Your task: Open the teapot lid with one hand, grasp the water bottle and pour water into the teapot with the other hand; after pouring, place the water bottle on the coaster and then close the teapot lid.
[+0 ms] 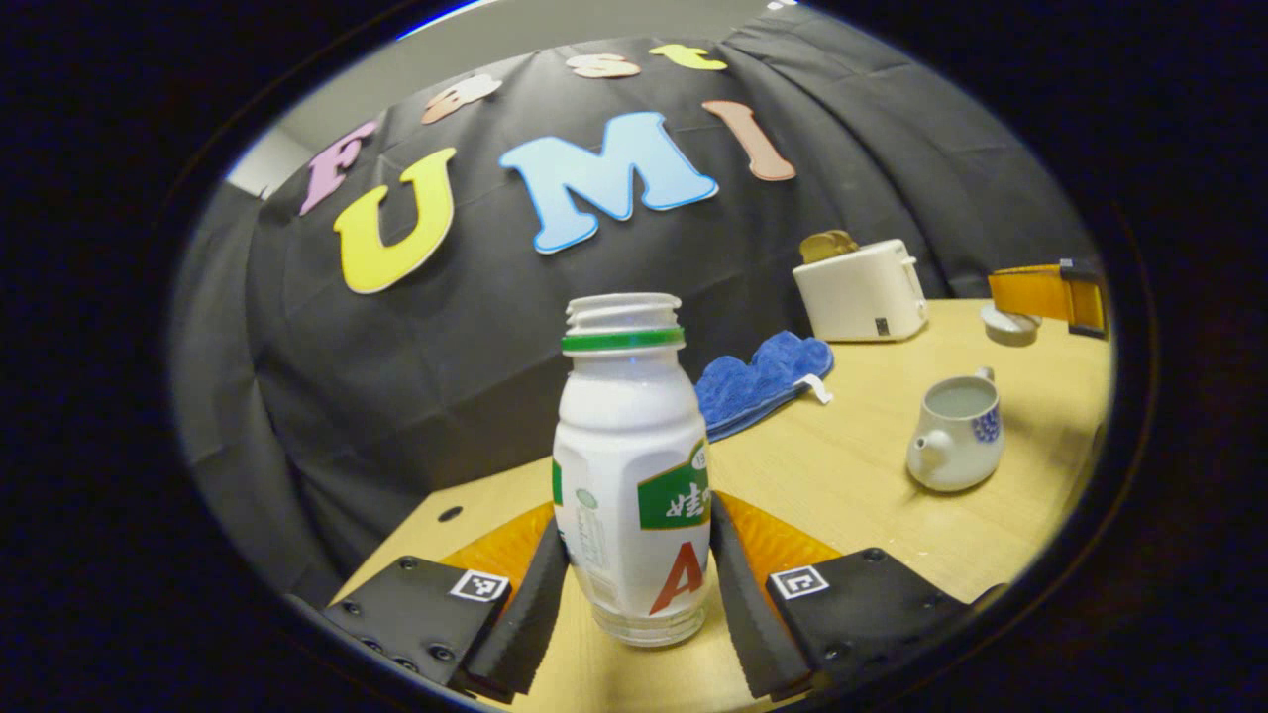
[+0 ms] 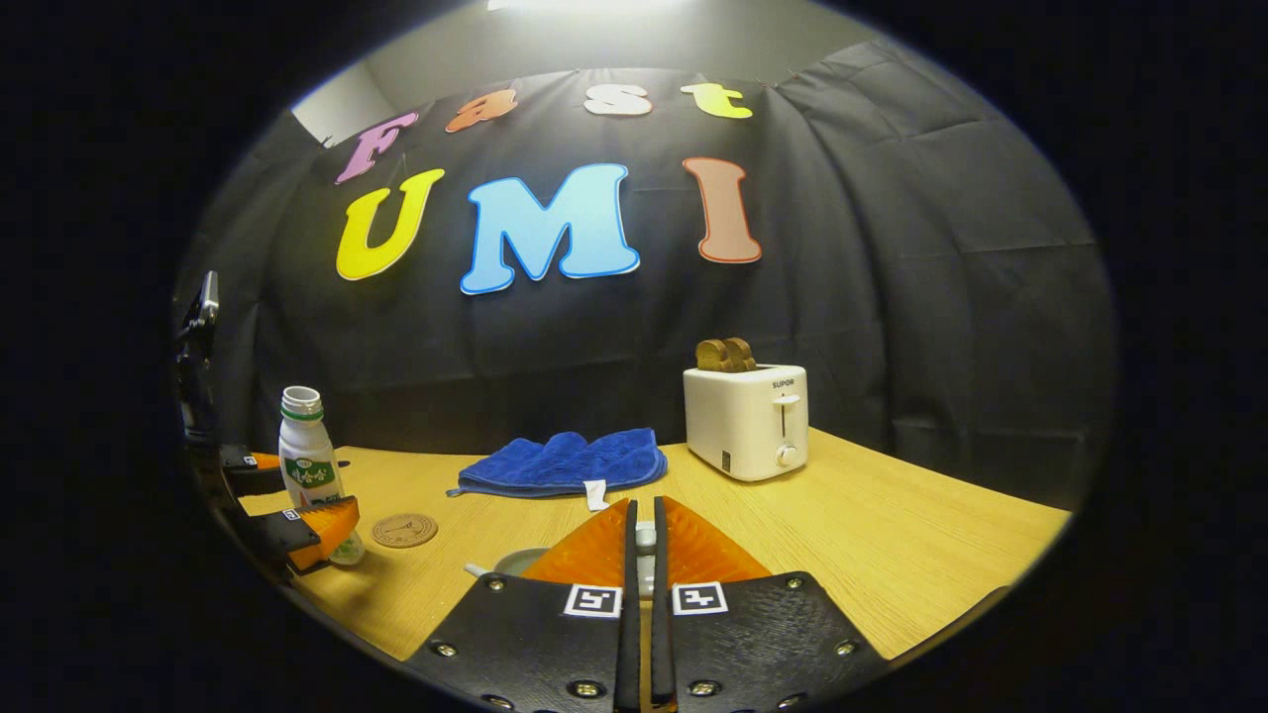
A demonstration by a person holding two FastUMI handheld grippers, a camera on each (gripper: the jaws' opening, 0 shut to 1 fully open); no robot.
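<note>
Water bottle (image 1: 634, 475) stands upright and uncapped on the wooden table (image 1: 872, 495) in the left gripper view, between the left gripper's (image 1: 634, 584) two fingers; both fingers press against its sides, so it is gripped, its base on or just above the tabletop, can't tell which. Teapot (image 1: 956, 431) sits well to the right, lid off, open top visible. Teapot lid (image 1: 1008, 322) is farther back, held at the tip of the right gripper (image 1: 1050, 294). Blue cloth (image 1: 758, 381) lies behind the bottle, white toaster (image 1: 862, 292) with bread in its slots stands near the wall.

Right gripper view: right gripper's (image 2: 644, 550) fingers are nearly together with a small pale knob, apparently the lid's, pinched between the tips. Teapot rim (image 2: 515, 561) peeks out just left of the fingers, below them. Far left, the left gripper (image 2: 297, 505) clamps the bottle (image 2: 309, 460). This view adds the round coaster (image 2: 404, 530), lying flat just beside the bottle. Cloth (image 2: 565, 462) and toaster (image 2: 745, 421) stand behind.
</note>
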